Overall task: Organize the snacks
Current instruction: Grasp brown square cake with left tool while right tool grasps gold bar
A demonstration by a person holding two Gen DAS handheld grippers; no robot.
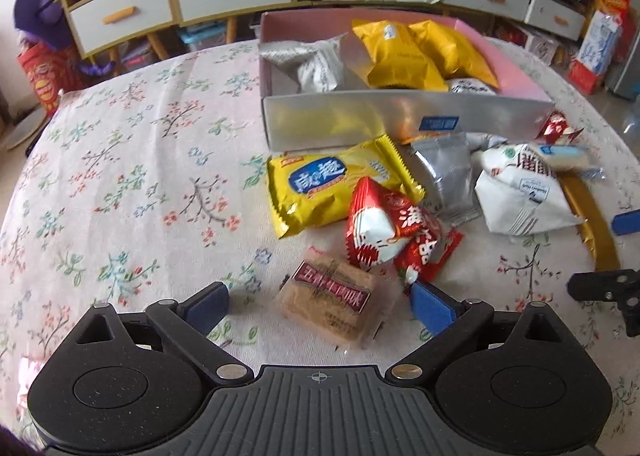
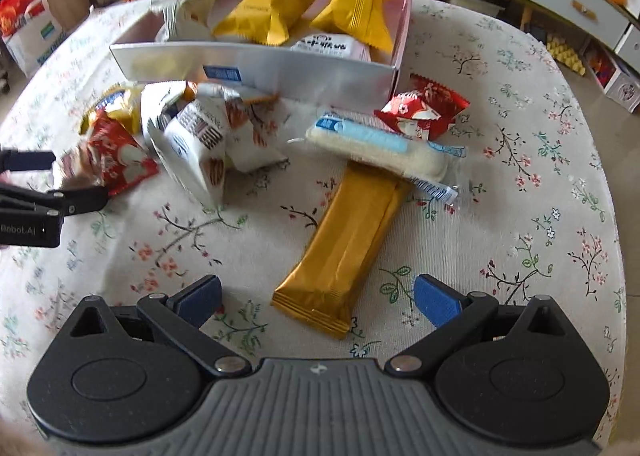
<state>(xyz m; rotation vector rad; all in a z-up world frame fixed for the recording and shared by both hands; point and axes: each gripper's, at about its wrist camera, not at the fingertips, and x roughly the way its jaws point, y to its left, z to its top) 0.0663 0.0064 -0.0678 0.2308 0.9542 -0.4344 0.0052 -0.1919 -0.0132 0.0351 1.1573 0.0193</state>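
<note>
jaws: both pairs apart | left: brown biscuit pack (image 1: 330, 302) between | right: gold bar (image 2: 346, 244) between, under white roll (image 2: 378, 152)

the desk (image 1: 120, 176) lies bare across its whole left half, open cloth from the near edge up to the box (image 1: 360, 124). to the right, loose packets crowd the ground in front of the box's near wall: a yellow packet (image 1: 320, 188), a red packet (image 1: 384, 228) partly on it, a silver pouch (image 1: 444, 176) and a white packet (image 1: 520, 192), touching or overlapping. a brown biscuit block (image 1: 332, 300) sits between the left gripper (image 1: 320, 304) jaws. a gold bar (image 2: 348, 240) runs lengthwise toward the right gripper (image 2: 318, 300), its far end under a white roll (image 2: 380, 152); bare cloth flanks it.
</note>
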